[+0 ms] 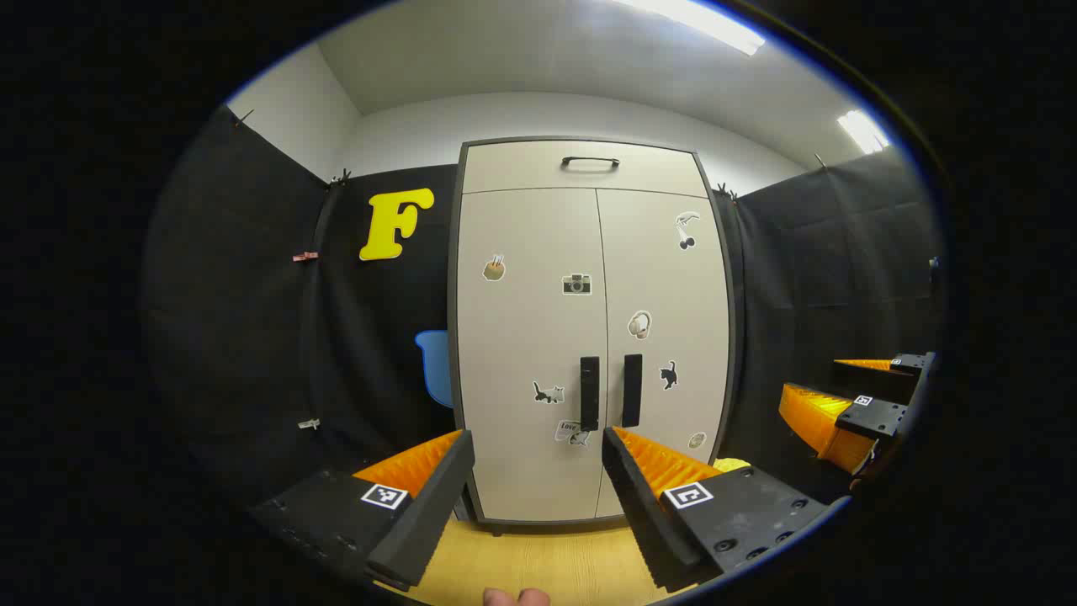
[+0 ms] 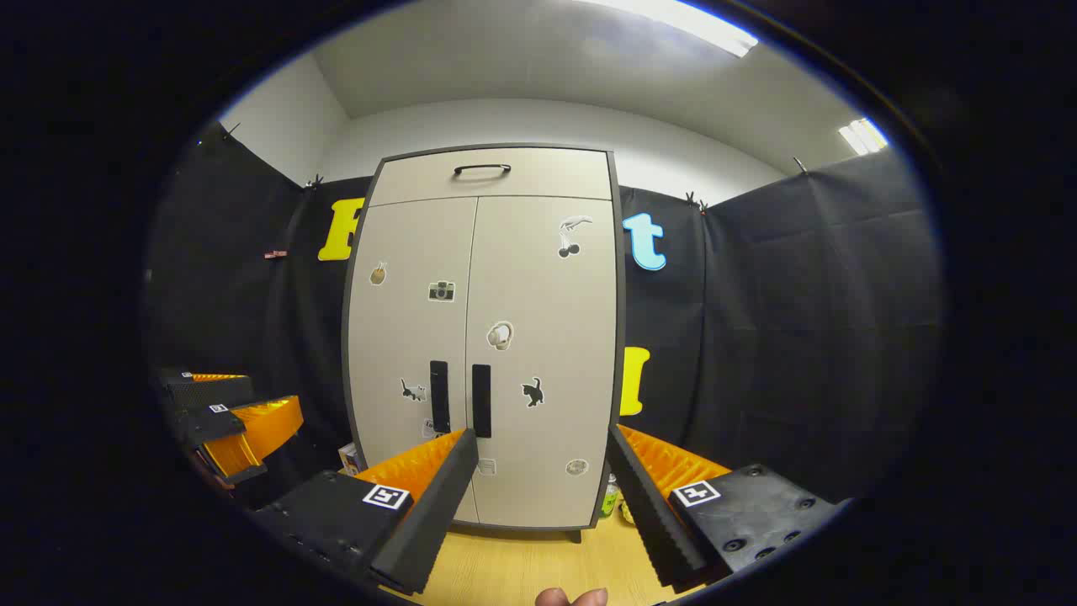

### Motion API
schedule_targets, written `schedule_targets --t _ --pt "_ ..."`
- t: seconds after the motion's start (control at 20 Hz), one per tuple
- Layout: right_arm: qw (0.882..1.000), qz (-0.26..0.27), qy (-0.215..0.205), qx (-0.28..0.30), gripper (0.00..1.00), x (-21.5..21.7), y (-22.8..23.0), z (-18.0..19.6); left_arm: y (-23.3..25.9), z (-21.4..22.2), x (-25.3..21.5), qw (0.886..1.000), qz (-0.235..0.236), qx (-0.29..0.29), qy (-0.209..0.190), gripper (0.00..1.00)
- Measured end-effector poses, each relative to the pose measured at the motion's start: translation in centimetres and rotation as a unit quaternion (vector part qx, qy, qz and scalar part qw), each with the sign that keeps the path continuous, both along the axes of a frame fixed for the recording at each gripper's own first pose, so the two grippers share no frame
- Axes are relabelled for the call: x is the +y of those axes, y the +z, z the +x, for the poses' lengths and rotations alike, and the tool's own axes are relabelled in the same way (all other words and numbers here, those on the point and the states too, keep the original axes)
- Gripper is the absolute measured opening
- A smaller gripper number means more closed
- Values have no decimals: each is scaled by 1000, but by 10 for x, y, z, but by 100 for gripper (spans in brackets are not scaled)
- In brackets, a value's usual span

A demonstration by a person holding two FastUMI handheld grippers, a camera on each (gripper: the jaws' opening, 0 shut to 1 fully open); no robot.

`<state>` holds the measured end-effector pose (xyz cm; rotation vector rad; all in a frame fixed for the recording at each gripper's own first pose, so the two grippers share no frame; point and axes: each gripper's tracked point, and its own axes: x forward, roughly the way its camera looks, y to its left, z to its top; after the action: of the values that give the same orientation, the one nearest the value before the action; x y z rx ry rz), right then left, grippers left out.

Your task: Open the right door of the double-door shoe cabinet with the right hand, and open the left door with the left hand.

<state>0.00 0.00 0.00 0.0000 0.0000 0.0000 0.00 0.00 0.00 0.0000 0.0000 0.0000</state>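
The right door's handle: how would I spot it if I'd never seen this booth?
Find the tall beige shoe cabinet against the black cloth. Two black vertical bars flank its centre seam, low down. The right door's handle is the right-hand bar, with a black cat sticker beside it.

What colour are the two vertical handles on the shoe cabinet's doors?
Black. Both door handles stand out against the pale beige doors, clearest in the left gripper view.

Cabinet (image 1: 589,337) stands on floor (image 1: 555,564), backed against cloth wall (image 1: 252,337). Drawer (image 1: 585,168) tops cabinet; left door (image 1: 526,337) and right door (image 1: 665,337) below, handles (image 1: 590,392) either side of centre seam. Both grippers before cabinet, apart from it.
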Motion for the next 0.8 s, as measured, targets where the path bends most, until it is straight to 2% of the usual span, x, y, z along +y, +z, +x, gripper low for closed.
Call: schedule_targets --t 0.8 --pt "1000 -3 -2 -3 98 0 3 -1 3 -2 3 1000 1 -1 8 95"
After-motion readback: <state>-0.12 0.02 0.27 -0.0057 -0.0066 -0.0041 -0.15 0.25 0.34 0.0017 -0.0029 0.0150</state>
